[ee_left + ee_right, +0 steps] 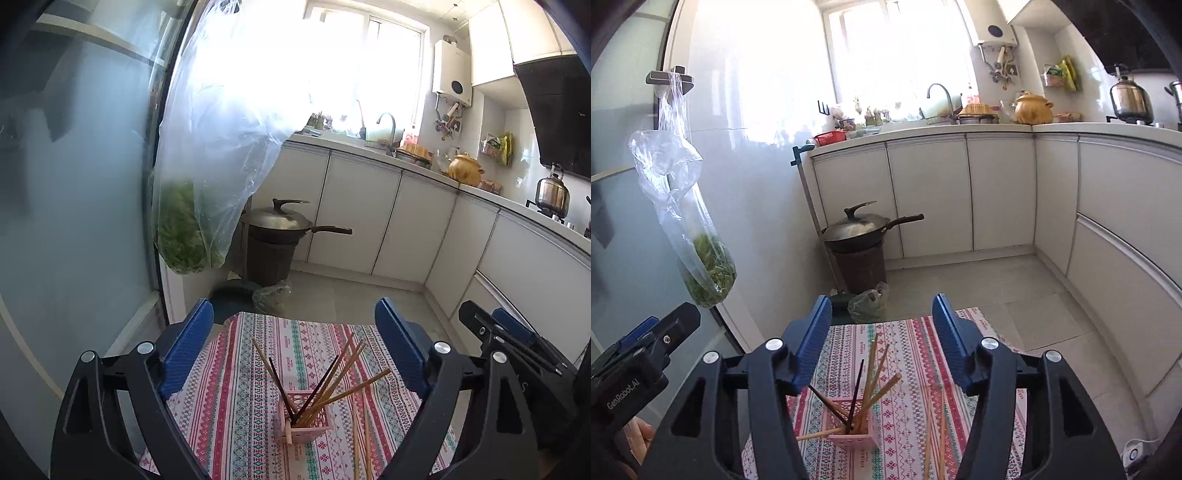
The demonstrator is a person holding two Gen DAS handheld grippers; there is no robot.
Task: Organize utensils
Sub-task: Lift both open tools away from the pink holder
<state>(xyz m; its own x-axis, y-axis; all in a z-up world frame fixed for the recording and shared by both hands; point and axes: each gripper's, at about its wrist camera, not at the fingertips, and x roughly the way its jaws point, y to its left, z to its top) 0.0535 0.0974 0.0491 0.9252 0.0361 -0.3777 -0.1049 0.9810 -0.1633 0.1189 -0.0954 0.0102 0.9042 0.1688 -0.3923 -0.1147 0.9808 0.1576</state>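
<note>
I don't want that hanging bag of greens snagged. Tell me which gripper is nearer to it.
Left. The left gripper sits close beside the bag of greens, which hangs up-left of it; the right gripper is farther right.

A small table [236, 369] was seen in the lower middle of both views, covered by a striped cloth [905, 354] patterned in red, pink, green and white. A pink latticed holder [306, 421] was set upright on the cloth near the lower centre, with several wooden chopsticks [343, 373] and a few dark ones fanned out of its top. Just to the right of the holder, a few loose chopsticks [936, 424] were laid flat on the cloth, running toward the bottom edge.
</note>
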